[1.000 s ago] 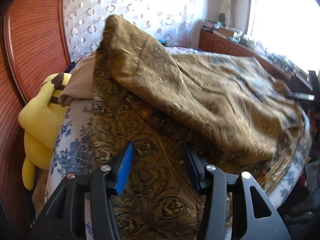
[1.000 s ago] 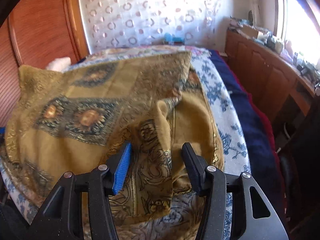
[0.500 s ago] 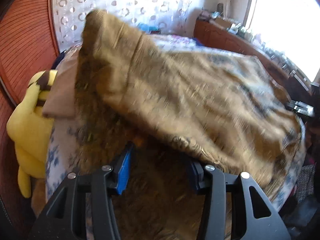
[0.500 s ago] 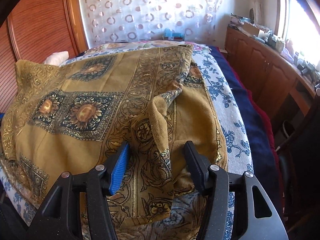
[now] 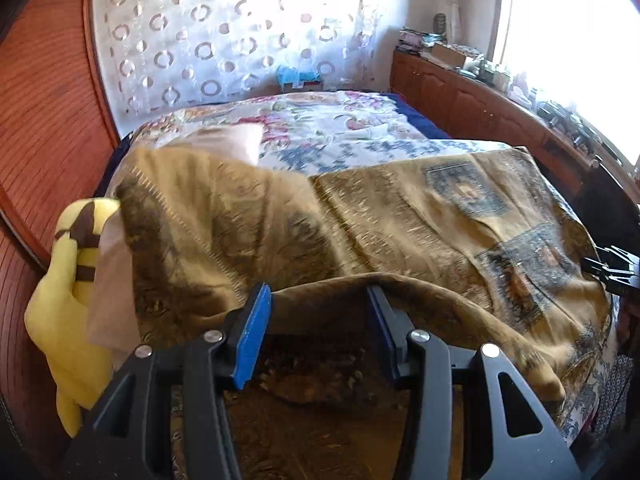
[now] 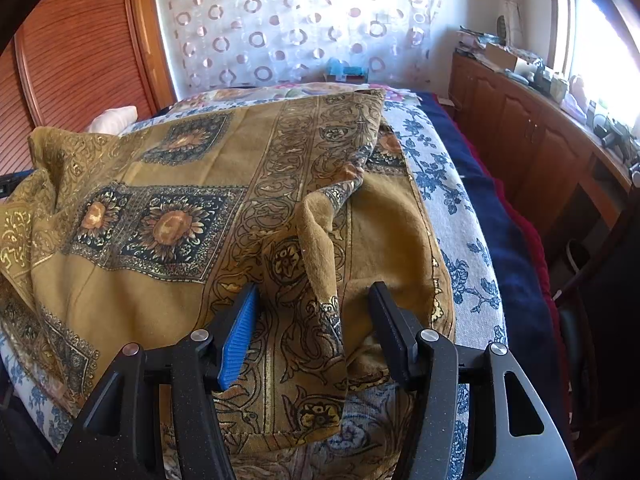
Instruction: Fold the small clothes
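Ochre patterned cloth [image 6: 168, 216] lies spread across the bed [image 6: 460, 216], its folded edge draped over the left gripper [image 5: 320, 300], whose jaws stand apart. The right gripper [image 6: 316, 300] straddles a raised fold, slightly wider than before. Farther off, the lifted cloth has dropped, uncovering floral bedding.

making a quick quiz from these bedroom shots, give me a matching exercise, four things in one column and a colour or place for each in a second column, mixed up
Things:
1. plush toy
2. patterned cloth
3. wooden cabinets
4. curtain

Descriptions:
A. white with ring shapes, behind the bed
B. along the wall under the window
C. yellow with brown stripes, at the bed's side by the wood panel
D. mustard gold with sunflower squares, spread on the bed

Pairs: 1-C, 2-D, 3-B, 4-A
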### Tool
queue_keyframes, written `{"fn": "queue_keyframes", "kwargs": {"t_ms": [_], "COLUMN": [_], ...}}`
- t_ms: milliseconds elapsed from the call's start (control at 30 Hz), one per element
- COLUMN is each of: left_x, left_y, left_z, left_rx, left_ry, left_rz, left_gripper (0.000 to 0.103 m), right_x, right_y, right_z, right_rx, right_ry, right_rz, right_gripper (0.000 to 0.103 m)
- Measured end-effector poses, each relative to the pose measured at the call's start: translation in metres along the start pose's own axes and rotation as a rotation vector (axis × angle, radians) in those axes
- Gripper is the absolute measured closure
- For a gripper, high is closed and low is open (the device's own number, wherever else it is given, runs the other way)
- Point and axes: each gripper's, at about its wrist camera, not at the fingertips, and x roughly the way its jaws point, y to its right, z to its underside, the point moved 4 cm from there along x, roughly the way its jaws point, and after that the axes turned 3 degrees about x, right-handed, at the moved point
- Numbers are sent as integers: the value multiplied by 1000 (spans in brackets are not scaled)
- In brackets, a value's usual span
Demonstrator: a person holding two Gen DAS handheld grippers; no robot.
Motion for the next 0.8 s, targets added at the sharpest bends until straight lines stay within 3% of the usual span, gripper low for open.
{"fn": "queue_keyframes", "kwargs": {"t_ms": [267, 433, 467, 600, 800], "left_x": [21, 21, 21, 16, -28], "left_y": [-22, -17, -16, -10, -22], "left_z": [47, 50, 49, 51, 58], "left_rx": [-48, -30, -18, 15, -42], "left_ry": [-96, -65, -59, -37, 82], "left_rz": [-43, -47, -41, -24, -39], "left_gripper": [56, 56, 58, 102, 103], "right_x": [0, 0, 0, 0, 0], "right_y": [0, 0, 0, 0, 0], "right_z": [0, 0, 0, 0, 0], "right_rx": [-1, -2, -3, -2, -3], "right_ry": [0, 0, 0, 0, 0], "right_rz": [2, 3, 4, 3, 3], "right_gripper": [45, 45, 45, 45, 45]}}
